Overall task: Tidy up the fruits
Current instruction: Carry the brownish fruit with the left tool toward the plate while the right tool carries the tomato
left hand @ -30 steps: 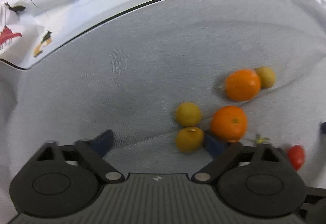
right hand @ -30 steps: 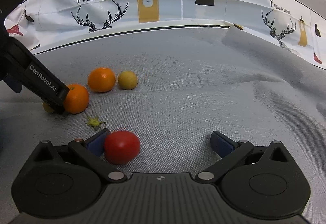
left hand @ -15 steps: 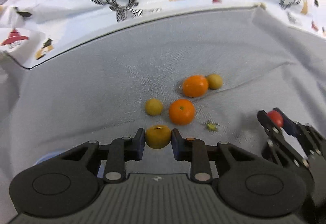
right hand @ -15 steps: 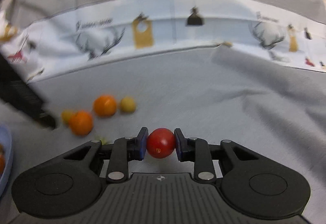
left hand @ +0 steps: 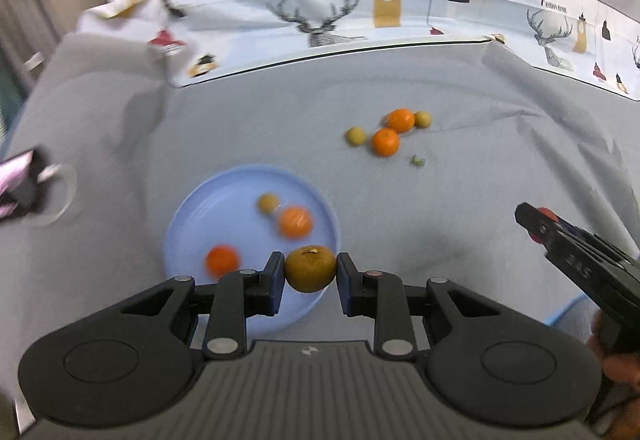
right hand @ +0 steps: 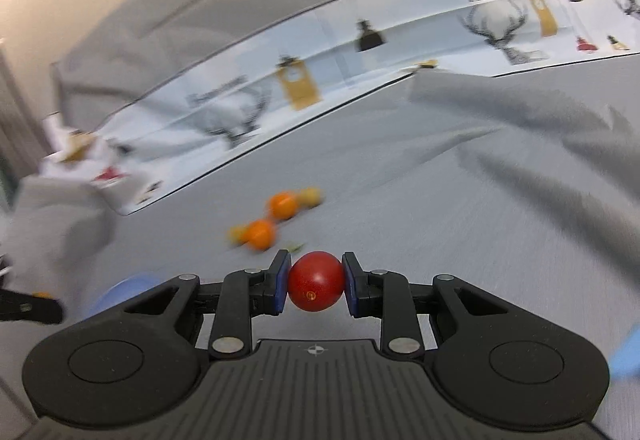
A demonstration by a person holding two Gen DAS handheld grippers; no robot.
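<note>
My left gripper [left hand: 310, 274] is shut on a yellow-brown fruit [left hand: 310, 267] and holds it above the near right rim of a light blue plate [left hand: 208, 208]. The plate holds two oranges [left hand: 295, 222] [left hand: 221, 260] and a small yellow fruit [left hand: 267, 202]. My right gripper [right hand: 316, 282] is shut on a red tomato [right hand: 316, 280], lifted above the grey cloth. It also shows at the right of the left wrist view [left hand: 538, 226]. On the cloth beyond lie two oranges [left hand: 385, 142] [left hand: 400, 120] and two yellow fruits [left hand: 355, 136] [left hand: 422, 118].
A small green stem piece [left hand: 417, 160] lies near the loose fruits. A patterned white cloth [left hand: 384, 8] runs along the back edge. A clear object with a dark and pink item [left hand: 24, 192] sits at the far left. A blue edge [right hand: 624, 356] shows at the right.
Both grippers have closed on their fruits and lifted them. The left one has drawn back from the fruit pile to over the blue plate. The right one has risen and turned.
</note>
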